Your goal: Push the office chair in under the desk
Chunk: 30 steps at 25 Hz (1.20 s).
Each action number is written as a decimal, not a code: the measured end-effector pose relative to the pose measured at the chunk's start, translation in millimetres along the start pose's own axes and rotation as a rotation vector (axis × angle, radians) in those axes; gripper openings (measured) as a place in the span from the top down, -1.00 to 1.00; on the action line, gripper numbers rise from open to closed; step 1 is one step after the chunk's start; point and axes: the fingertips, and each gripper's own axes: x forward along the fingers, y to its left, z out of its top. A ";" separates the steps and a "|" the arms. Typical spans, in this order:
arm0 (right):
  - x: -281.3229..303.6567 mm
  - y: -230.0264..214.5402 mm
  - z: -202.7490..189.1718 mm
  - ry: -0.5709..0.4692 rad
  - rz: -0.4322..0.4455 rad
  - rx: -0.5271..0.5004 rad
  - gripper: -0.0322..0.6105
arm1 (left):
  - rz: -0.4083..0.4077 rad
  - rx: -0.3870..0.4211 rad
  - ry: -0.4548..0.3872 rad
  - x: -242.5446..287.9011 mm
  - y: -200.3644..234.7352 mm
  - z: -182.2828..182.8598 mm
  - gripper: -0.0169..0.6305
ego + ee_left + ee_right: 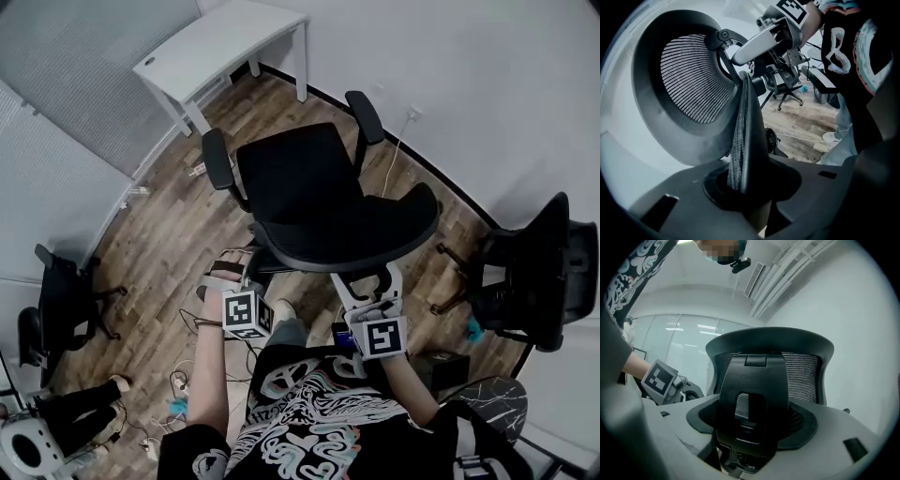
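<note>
A black office chair (300,183) stands on the wood floor, its seat toward the white desk (225,42) at the far left corner. Its curved mesh backrest (361,246) faces me. My left gripper (234,272) is shut on the backrest's side edge (740,136), which fills the gap between the jaws. My right gripper (367,286) is shut on the black support bracket (752,394) at the middle of the chair's back. From the left gripper view, the right gripper (759,44) reaches in against the backrest frame.
A second black chair (534,281) stands at the right by the wall, and a third one (61,305) at the left. Cables (187,375) lie on the floor near my feet. A cord runs from a wall socket (412,114).
</note>
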 end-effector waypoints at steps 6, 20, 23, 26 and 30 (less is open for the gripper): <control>13.2 2.3 -3.0 0.026 0.009 -0.005 -0.12 | -0.010 -0.011 -0.011 6.9 11.4 -7.4 0.56; 60.7 -45.6 -10.7 0.087 0.073 -0.010 -0.13 | 0.003 -0.077 -0.002 43.3 44.7 5.5 0.54; 72.4 -45.3 -8.6 0.078 0.071 -0.010 -0.13 | 0.000 -0.064 -0.015 46.8 54.2 -0.3 0.54; 80.2 -44.5 -8.4 0.062 0.064 -0.012 -0.12 | 0.005 -0.042 -0.025 50.1 60.8 -5.5 0.55; 90.1 -40.3 -6.6 0.061 0.047 -0.011 -0.12 | 0.003 -0.025 -0.038 53.7 69.1 -15.0 0.55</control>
